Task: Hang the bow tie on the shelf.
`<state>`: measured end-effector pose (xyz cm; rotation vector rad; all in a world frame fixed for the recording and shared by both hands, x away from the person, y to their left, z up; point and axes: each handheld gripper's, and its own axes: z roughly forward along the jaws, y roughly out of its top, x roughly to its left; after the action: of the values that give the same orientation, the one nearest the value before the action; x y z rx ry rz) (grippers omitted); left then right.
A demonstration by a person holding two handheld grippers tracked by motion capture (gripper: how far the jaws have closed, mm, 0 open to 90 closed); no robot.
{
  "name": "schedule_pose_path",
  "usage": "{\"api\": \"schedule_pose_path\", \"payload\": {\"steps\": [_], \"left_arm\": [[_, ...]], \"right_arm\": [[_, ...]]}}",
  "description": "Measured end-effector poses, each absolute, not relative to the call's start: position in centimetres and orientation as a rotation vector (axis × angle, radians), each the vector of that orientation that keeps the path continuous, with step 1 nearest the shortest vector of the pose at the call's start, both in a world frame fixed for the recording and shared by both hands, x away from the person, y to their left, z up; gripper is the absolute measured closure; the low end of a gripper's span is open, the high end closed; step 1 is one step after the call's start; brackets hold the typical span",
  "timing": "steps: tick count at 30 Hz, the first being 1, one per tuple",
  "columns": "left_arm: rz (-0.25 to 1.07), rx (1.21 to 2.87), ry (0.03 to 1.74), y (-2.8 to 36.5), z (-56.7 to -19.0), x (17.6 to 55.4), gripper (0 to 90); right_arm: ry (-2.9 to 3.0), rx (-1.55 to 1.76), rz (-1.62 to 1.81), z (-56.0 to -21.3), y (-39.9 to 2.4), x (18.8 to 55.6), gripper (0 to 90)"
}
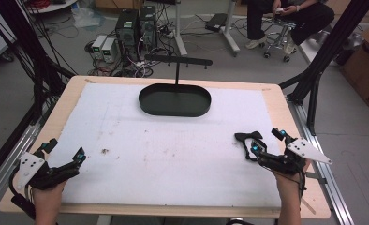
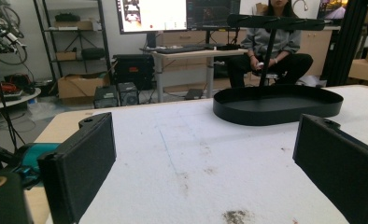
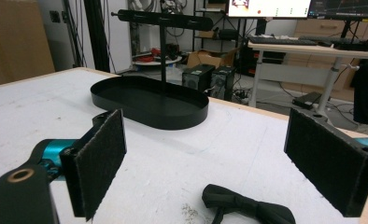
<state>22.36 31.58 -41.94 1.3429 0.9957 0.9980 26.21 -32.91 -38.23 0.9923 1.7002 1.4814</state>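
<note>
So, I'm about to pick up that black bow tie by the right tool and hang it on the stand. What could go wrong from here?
The black fabric bow tie lies flat and limp on the white table mat, so the open right tool may pinch only an edge and drop it. The black stand's thin crossbar sits high over the black oval tray; a knock might tip the stand. The tie also lies near the table's right edge.

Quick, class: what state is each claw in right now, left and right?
Left claw: open, holding nothing.
Right claw: open, holding nothing; a black bow tie lies on the table just ahead.
</note>
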Motion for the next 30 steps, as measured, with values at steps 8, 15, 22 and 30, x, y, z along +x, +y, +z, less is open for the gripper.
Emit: {"api": "schedule_pose_path", "payload": {"steps": [8,15,22,30], "left_arm": [[1.003,1.330,0.989,31.7,-41.8,22.2,6.4],[1.006,1.322,0.988,31.8,-41.7,22.1,6.4],[1.001,1.323,0.990,31.8,-41.8,22.2,6.4],[1.001,1.326,0.991,31.7,-41.8,22.2,6.4]], "right_arm": [[1.683,0.981,1.486,-38.2,-33.0,26.1,12.1],[1.673,0.997,1.471,-38.3,-32.9,26.0,12.0],[1.699,1.040,1.472,-39.1,-33.3,26.5,12.2],[1.817,1.119,1.374,-40.9,-32.9,27.8,14.6]]}}
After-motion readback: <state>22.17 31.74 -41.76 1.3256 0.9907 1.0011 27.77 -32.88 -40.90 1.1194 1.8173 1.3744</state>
